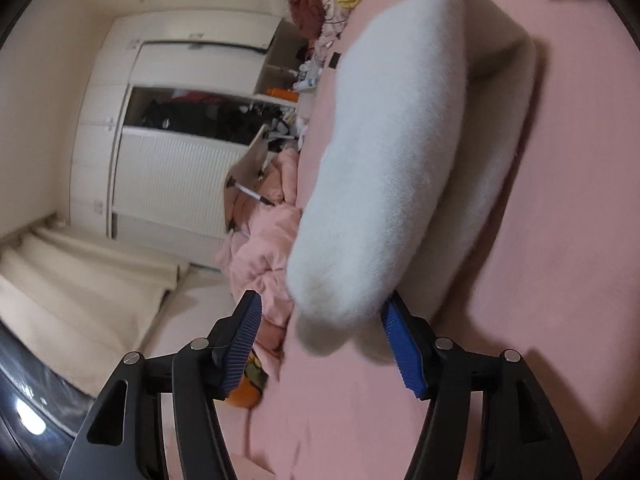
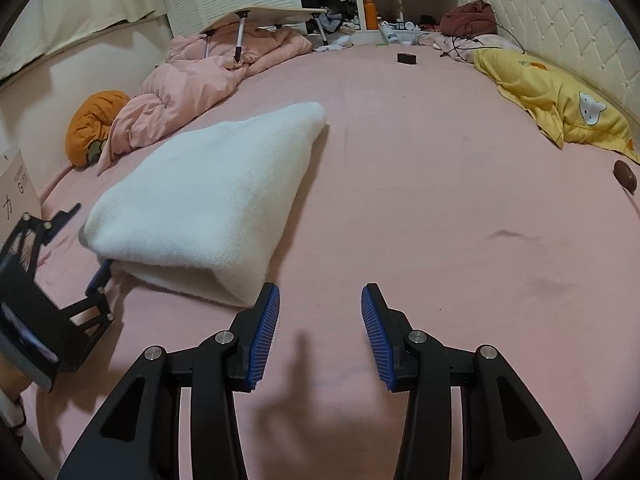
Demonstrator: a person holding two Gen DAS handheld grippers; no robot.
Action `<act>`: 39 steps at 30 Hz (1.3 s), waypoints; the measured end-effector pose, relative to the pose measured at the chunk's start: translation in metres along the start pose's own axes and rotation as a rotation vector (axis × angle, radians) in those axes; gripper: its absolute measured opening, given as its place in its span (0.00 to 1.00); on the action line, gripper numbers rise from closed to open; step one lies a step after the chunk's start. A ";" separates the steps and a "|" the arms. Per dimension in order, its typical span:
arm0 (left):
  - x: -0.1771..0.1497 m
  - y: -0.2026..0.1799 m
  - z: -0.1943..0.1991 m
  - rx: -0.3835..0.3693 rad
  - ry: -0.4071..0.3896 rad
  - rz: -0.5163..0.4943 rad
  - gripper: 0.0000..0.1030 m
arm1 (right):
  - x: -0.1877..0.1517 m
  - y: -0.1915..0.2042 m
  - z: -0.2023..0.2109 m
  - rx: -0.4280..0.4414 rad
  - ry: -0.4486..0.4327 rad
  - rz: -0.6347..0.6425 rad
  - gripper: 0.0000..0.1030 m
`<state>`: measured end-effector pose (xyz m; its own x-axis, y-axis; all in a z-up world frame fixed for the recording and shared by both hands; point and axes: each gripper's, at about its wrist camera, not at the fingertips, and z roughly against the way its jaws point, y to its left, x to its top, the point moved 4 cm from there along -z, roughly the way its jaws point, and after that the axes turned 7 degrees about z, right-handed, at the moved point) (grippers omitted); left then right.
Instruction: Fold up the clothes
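Right wrist view, bed: pink sheet (image 2: 420, 208) fills the frame; you have bare, flat room to the right of the garment.
Quilt: pink quilt (image 2: 192, 76) is heaped at the far left edge, with an orange cushion (image 2: 94, 126) beside it; keep your fold away from both.
Garment: white fleece garment (image 2: 208, 200) lies folded in layers left of centre, its open edge facing the near side.
Left claw: left gripper (image 1: 320, 338) is rolled onto its side at the garment's near left corner; jaws apart, the corner sits between them, and the pads do not seem to press it.
Right claw: right gripper (image 2: 320, 332) hovers over bare sheet just right of the near corner; jaws apart, nothing between them.
Advice: take every layer of the corner before you lift; bring your right claw onto the same edge so the fold travels square.
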<state>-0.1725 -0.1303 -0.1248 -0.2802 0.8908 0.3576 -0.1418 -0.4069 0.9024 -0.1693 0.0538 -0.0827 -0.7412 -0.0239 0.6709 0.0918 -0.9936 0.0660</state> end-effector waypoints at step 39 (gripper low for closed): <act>0.005 0.003 -0.008 -0.254 0.016 0.090 0.14 | -0.001 -0.016 -0.004 0.013 0.041 -0.071 0.43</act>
<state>-0.1823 -0.1286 -0.1227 -0.3168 0.8463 0.4282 -0.3491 -0.5238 0.7770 -0.1729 0.0690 -0.0871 -0.7726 0.0419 0.6335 0.0463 -0.9915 0.1220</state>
